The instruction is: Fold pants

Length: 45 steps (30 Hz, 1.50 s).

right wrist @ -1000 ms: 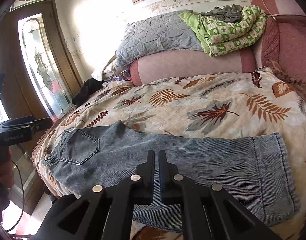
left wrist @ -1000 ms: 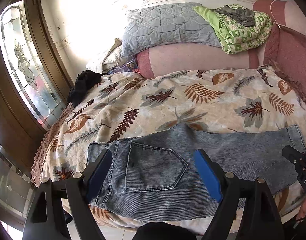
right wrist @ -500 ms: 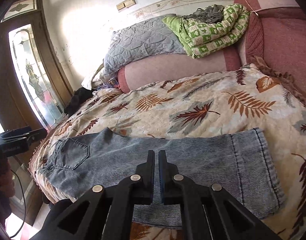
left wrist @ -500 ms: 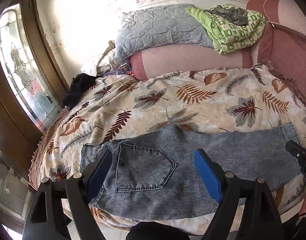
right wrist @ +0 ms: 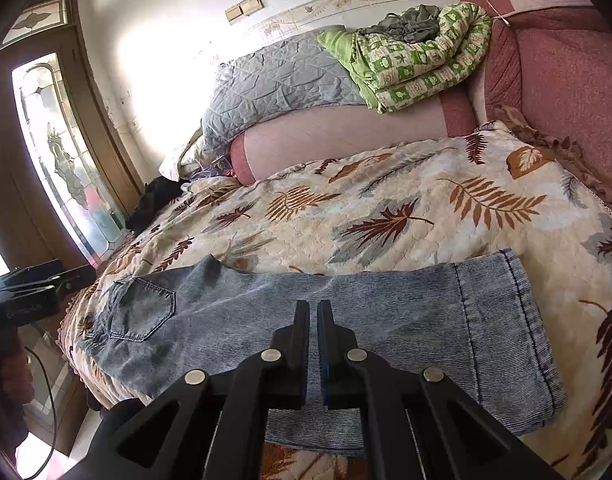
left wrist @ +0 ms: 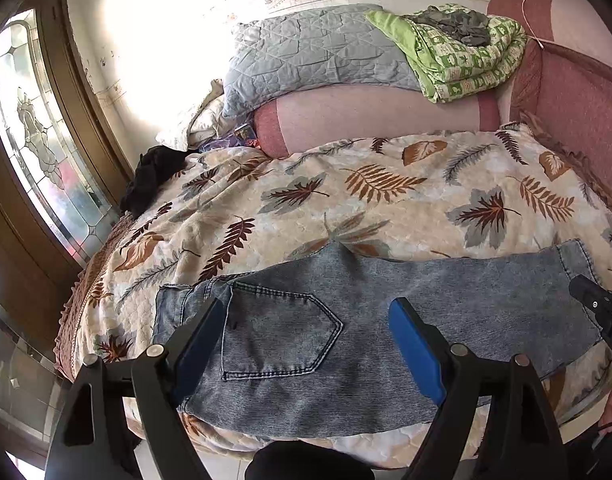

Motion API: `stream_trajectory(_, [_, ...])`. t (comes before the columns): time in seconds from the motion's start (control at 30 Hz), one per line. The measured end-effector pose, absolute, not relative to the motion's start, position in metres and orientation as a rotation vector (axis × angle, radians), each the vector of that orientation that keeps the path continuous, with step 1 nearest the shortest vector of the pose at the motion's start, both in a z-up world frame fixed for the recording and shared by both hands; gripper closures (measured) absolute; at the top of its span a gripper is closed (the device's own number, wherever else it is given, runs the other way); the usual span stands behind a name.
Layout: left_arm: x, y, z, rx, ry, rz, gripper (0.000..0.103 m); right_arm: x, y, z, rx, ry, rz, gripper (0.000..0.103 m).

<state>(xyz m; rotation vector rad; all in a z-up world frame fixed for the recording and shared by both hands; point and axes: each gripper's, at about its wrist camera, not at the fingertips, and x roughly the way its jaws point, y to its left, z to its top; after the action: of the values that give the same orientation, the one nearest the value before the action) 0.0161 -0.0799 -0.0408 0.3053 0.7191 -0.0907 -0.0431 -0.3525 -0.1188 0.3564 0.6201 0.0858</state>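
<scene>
Grey-blue denim pants [left wrist: 378,320] lie flat along the near edge of the bed, folded lengthwise, waist and back pocket [left wrist: 277,332] at the left, leg hem at the right. My left gripper [left wrist: 306,316] is open, its blue pads above the pocket end, holding nothing. My right gripper [right wrist: 313,312] is shut and empty, hovering over the middle of the pants [right wrist: 386,320], with the hem [right wrist: 506,320] to its right. Each gripper shows at the edge of the other's view.
The bed has a leaf-print quilt [left wrist: 346,200]. A pink bolster [left wrist: 366,120], a grey pillow [left wrist: 314,56] and a green blanket [left wrist: 458,56] lie at the back. A black garment [left wrist: 149,176] lies by the glass door [left wrist: 37,152]. A red headboard [right wrist: 566,80] stands at the right.
Both grippers have drifted slightly over the pants, the right one closer to the hem end. The pants have not moved. Neither jaw has changed.
</scene>
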Motion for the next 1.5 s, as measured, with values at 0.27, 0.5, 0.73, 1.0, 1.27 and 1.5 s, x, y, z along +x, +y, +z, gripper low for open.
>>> stream_trajectory(0.27, [0.0153,-0.0819,-0.0413,0.307,0.717,-0.094,0.018,-0.0439,-0.3508,-0.1180,0.356,0.617,0.087,0.097])
stream_trajectory(0.5, [0.0146,-0.0837,-0.0409,0.310,0.716,-0.095,0.018,-0.0440,-0.3493,-0.1180,0.354,0.619,0.089,0.097])
stream_trajectory(0.73, [0.0139,-0.0847,-0.0404,0.314,0.715,-0.098,0.018,-0.0438,-0.3481,-0.1178,0.359,0.619,0.089,0.098])
stream_trajectory(1.0, [0.0119,-0.0850,-0.0385,0.316,0.703,-0.100,0.018,-0.0438,-0.3474,-0.1174,0.358,0.619,0.093,0.098])
stream_trajectory(1.27, [0.0123,-0.0867,-0.0376,0.321,0.697,-0.101,0.018,-0.0440,-0.3474,-0.1174,0.356,0.619,0.094,0.097])
stream_trajectory(1.5, [0.0131,-0.0872,-0.0387,0.326,0.699,-0.102,0.018,-0.0437,-0.3469,-0.1172,0.355,0.619,0.093,0.097])
